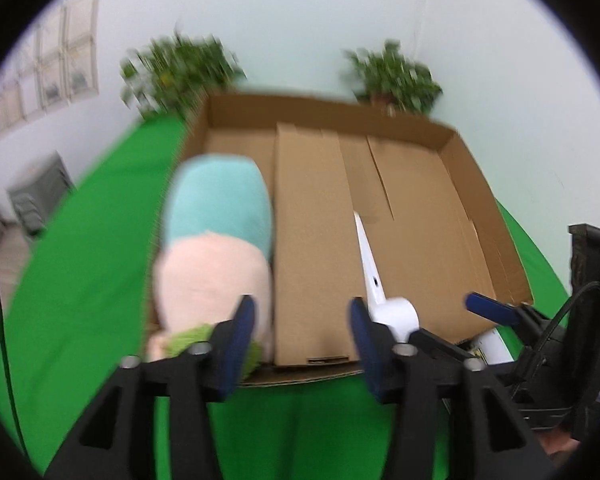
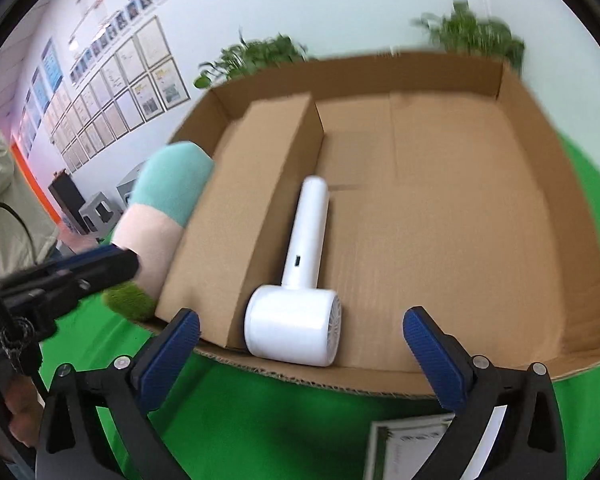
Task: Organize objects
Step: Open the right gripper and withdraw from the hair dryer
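A shallow cardboard tray (image 1: pixel 480 184) (image 2: pixel 540 152) sits on the green cloth. A closed brown box (image 1: pixel 316 220) (image 2: pixel 236 200) lies inside it, left of the middle. A teal, pink and green plush toy (image 1: pixel 216 248) (image 2: pixel 160 208) lies along the tray's left side against that box, bulging over the left wall. A white hair dryer (image 1: pixel 396 312) (image 2: pixel 308 232) lies on the tray floor to the right of the box. My left gripper (image 1: pixel 304 336) (image 2: pixel 100 264) is open near the plush's green end, holding nothing. My right gripper (image 2: pixel 302 320) (image 1: pixel 488 308) is wide open around the dryer's head, pads apart from it.
Green cloth (image 1: pixel 92 272) (image 2: pixel 260 420) covers the table. A printed sheet (image 2: pixel 404 448) lies at the near edge under my right gripper. Two potted plants (image 1: pixel 180 68) (image 1: pixel 396 76) stand behind the tray. A person's pale sleeve (image 2: pixel 4 200) is at the left.
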`<state>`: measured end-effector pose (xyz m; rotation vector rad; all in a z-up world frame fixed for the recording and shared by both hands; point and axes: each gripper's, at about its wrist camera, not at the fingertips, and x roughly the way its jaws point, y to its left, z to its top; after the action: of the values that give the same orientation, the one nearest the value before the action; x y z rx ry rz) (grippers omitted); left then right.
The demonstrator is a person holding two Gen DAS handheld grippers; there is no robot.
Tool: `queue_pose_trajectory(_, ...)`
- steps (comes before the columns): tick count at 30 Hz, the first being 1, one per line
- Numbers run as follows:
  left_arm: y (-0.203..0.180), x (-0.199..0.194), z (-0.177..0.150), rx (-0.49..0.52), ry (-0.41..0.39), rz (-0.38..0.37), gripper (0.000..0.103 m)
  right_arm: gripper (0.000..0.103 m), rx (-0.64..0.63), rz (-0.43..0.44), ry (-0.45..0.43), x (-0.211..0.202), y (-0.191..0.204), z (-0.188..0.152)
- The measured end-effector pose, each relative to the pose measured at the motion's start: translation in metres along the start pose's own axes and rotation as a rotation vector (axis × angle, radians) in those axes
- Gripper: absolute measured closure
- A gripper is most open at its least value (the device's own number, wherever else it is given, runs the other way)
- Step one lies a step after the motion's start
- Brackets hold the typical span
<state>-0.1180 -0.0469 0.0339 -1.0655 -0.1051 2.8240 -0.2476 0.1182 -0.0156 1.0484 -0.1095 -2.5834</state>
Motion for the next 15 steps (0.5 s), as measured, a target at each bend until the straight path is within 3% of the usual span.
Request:
queue_pose_trajectory(2,-0.005,-0.026,-0.007,0.015,-0.102,0.075,0.023,0.0,-0.032,-0.016,-0.029,-0.015,0.007,-0.003)
queue_pose_trajectory(3,-0.008,-0.036,-0.009,0.019,-0.14,0.107,0.02,0.0,-0.054,-0.023,-0.049,-0.025,0.011,-0.007)
queue_pose_trajectory(5,-0.013,-0.055,-0.017,0.029,-0.211,0.169,0.019,0.0,-0.081,-0.037,-0.081,-0.04,0.015,-0.012)
queue_pose_trajectory(8,-0.019,-0.07,-0.028,0.03,-0.236,0.223,0.019,0.0,-0.112,-0.069,-0.124,-0.063,0.019,-0.02)
queue_pose_trajectory(15,-0.024,-0.083,-0.043,-0.018,-0.26,0.241,0.019,0.0,-0.118,-0.075,-0.153,-0.099,0.009,-0.038)
